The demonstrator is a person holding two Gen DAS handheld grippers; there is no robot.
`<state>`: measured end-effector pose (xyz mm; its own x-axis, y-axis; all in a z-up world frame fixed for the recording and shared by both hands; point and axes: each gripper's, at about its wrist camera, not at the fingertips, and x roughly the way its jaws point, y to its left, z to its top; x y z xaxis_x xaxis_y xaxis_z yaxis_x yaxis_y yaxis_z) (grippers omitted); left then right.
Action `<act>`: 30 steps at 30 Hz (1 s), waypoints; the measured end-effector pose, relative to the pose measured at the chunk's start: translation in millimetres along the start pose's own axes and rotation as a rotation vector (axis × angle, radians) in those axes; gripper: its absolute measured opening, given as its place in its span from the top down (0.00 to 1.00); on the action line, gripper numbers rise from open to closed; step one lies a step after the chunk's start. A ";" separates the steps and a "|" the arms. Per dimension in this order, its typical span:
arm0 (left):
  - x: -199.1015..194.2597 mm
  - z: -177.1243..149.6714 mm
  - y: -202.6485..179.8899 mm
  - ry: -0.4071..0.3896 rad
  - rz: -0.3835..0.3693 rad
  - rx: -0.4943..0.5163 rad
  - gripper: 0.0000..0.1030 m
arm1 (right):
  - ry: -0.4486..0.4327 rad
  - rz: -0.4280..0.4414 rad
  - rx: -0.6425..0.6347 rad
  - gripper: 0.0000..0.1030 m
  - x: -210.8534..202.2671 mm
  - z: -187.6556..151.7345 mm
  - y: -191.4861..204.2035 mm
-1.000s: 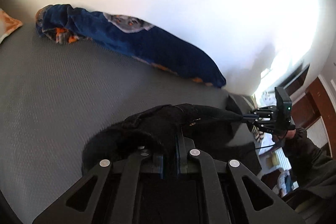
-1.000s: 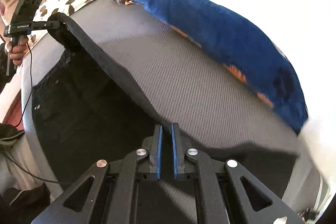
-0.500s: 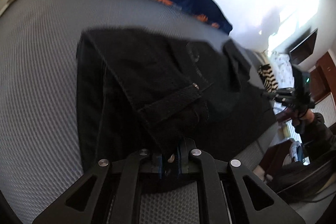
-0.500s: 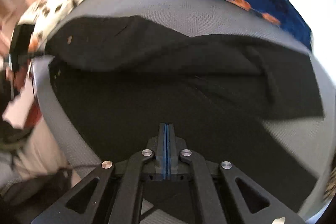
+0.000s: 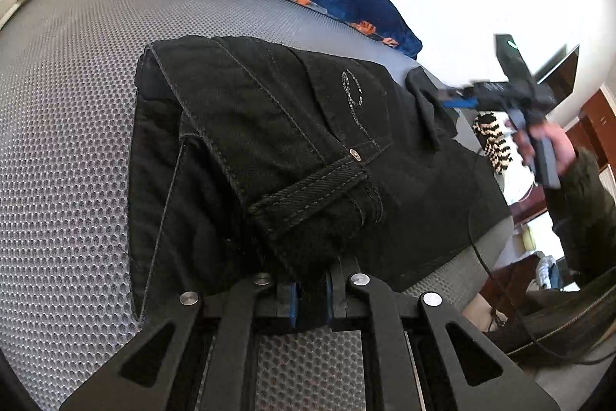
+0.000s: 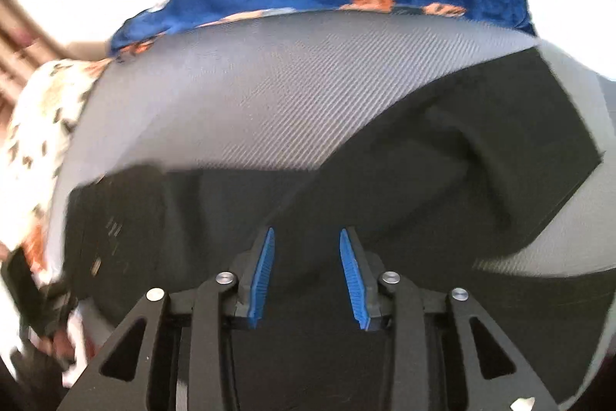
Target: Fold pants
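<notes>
Black pants (image 5: 292,156) lie folded over on grey mattress (image 5: 69,149). L gripper (image 5: 310,299) clamped on waistband corner. R gripper (image 6: 306,276) spread wide, holding nothing, above leg fabric. Best: let L go low, then flatten layers w/o dragging edges.

Left claw (image 5: 311,299) clamped on cloth; right claw (image 6: 307,276) spread wide, gripping nothing.
</notes>
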<state>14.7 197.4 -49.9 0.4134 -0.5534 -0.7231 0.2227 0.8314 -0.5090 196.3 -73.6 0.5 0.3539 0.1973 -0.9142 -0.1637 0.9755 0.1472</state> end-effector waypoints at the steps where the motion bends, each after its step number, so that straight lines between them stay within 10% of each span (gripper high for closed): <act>1: -0.8 0.4 2.3 -0.001 -0.007 -0.006 0.90 | 0.014 -0.018 0.020 0.64 5.3 7.7 -1.2; 14: -14.8 -14.1 22.7 -0.003 -0.050 -0.031 0.90 | 0.187 -0.355 0.261 0.57 78.1 75.4 -23.4; 16: -17.6 -15.8 26.5 -0.003 -0.054 -0.035 0.90 | 0.199 -0.388 0.257 0.68 82.5 74.8 -25.5; 18: -21.2 -15.8 30.5 -0.001 -0.055 -0.038 0.90 | 0.206 -0.394 0.270 0.91 79.8 71.2 -30.9; 30: -50.8 6.8 66.8 -0.008 -0.036 0.004 0.90 | 0.030 -0.136 0.370 0.92 -42.4 -36.0 -90.0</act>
<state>14.6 281.4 -44.0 0.4125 -0.5824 -0.7005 0.2407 0.8113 -0.5328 162.8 -173.3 12.4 0.3214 0.0664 -0.9446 0.2278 0.9628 0.1452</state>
